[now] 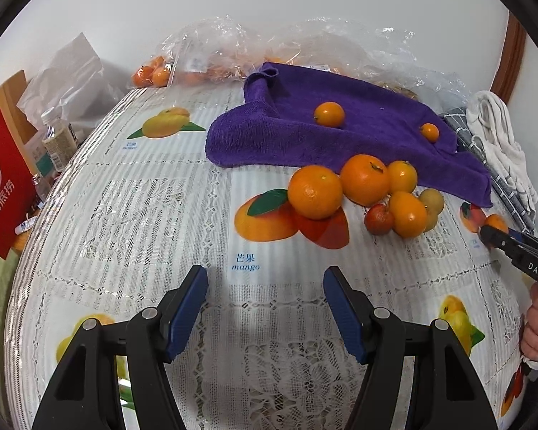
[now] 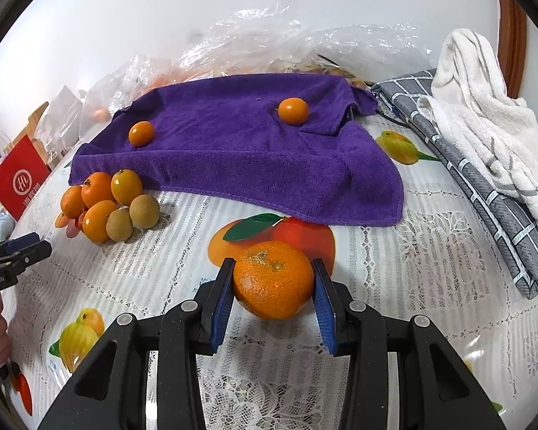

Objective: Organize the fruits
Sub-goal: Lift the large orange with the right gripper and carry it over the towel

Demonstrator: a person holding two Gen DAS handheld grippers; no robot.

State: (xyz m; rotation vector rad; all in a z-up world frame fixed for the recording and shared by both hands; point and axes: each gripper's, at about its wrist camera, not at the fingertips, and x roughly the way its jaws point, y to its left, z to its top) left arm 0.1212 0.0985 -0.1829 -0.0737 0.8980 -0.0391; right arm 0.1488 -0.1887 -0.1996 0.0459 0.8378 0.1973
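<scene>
In the right wrist view my right gripper [image 2: 273, 266] is shut on a large mandarin [image 2: 274, 283] that rests just above the lace tablecloth [image 2: 412, 286], in front of the purple towel [image 2: 251, 150]. Two small oranges [image 2: 141, 133] [image 2: 293, 110] lie on that towel. A cluster of oranges and brownish small fruits [image 2: 107, 208] sits by the towel's left corner. In the left wrist view my left gripper [image 1: 265, 279] stands open over bare cloth, short of the same cluster [image 1: 366, 193]. The right gripper [image 1: 513, 251] shows at the right edge there.
Crumpled clear plastic bags [image 1: 269, 46] with more oranges line the back wall. A grey checked cloth [image 2: 484, 186] and a white towel [image 2: 484, 107] lie at the right. A red paper bag [image 1: 3, 186] and bottles [image 1: 57, 139] stand beyond the table's left edge.
</scene>
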